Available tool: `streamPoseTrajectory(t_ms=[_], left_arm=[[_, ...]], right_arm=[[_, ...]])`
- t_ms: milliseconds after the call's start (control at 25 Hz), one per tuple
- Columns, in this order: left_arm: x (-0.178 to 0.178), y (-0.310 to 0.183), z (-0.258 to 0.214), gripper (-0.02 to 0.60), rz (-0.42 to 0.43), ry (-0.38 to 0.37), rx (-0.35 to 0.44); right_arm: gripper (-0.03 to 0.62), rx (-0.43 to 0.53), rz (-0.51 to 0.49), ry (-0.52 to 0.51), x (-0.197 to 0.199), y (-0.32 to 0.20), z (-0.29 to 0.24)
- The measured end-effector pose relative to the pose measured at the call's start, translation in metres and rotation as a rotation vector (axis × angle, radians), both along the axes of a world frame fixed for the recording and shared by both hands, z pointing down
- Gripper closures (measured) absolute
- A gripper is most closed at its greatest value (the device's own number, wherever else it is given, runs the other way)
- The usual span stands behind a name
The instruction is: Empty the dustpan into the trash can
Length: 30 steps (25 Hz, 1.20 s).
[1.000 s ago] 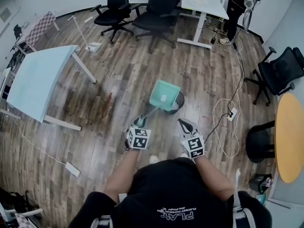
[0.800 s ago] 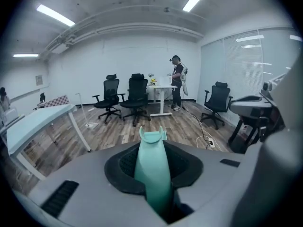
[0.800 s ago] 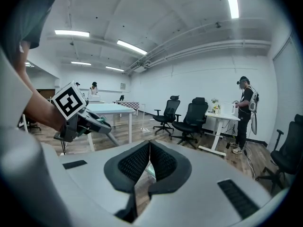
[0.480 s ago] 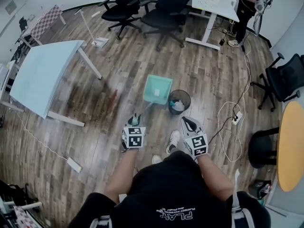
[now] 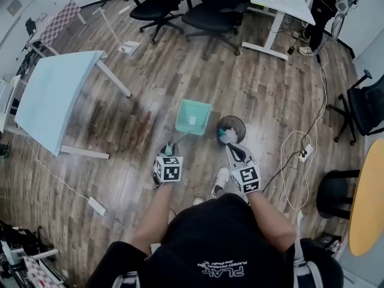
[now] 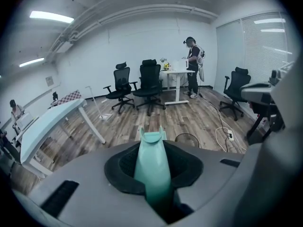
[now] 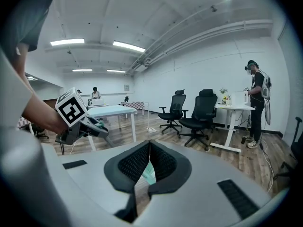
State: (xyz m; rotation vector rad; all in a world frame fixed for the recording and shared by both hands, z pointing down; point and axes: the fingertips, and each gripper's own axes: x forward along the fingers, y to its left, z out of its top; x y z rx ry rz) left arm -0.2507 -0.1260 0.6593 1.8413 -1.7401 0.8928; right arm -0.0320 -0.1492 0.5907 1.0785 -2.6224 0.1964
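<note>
Two tools: my left tool (image 5: 170, 149) clamps the dustpan (image 5: 193, 117) by its handle for tipping beside the trash can (image 5: 231, 118); right tool (image 5: 235, 152) closed, empty

The dustpan (image 5: 192, 117) is smooth plastic, the floor (image 5: 258, 95) wood-grained.

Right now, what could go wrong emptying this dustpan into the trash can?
The dustpan hangs beside the trash can, not over its opening, so tipping now could spill onto the floor. The left claw grips only the end of the handle, so the pan may swing. The shut right claw sits close to the can's rim and could knock it.
</note>
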Motion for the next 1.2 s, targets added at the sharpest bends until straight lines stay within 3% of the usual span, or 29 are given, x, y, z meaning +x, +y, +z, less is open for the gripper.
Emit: streamPoseTrajectory(t_ms=[680,1040,1200], left_arm=[[0.023,-0.083,0.118,0.482,-0.057,-0.002,-0.217],[0.042,-0.123,0.169,0.482,-0.106,0.01,-0.287],[0.044,-0.13,0.182,0.48,-0.117,0.006,-0.304]], right_arm=[[0.569,-0.129,-0.051,0.009,0.029,-0.12,0.064],[0.569,-0.217,-0.072,0.008,0.041,-0.161,0.112],[0.569,-0.244,-0.133,0.002,0.029,-0.161,0.123]])
